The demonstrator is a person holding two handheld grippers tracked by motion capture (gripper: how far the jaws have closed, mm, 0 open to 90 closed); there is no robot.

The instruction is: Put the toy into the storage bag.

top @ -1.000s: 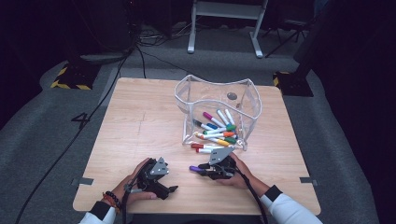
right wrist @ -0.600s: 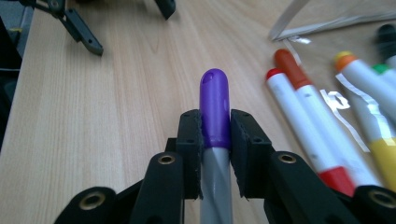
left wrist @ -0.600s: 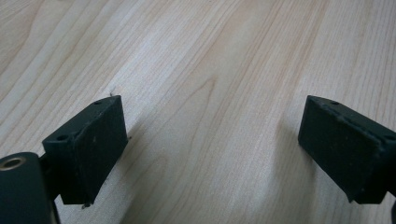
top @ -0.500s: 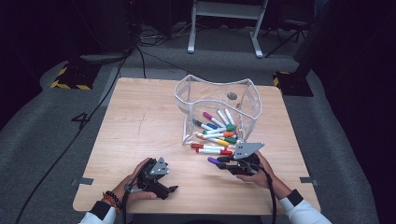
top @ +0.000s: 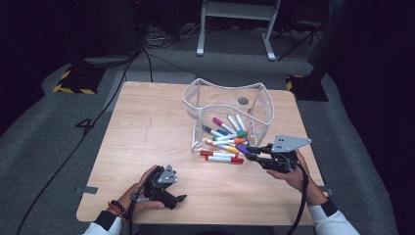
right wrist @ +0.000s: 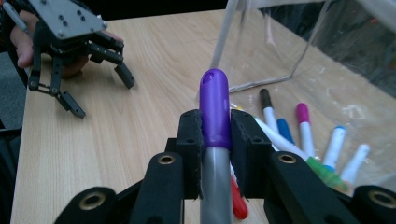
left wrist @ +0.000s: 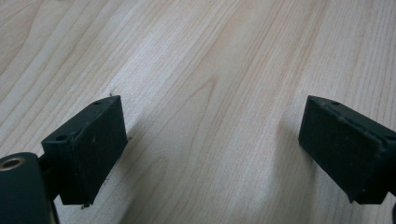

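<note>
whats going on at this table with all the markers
A person is working with a two-jaw gripper in each hand. The right gripper is shut on a purple-capped marker and holds it beside the pile of markers at the open side of a clear plastic container. Two red-capped markers lie on the wooden table just outside it. The left gripper rests near the table's front edge, jaws open with nothing between them.
</note>
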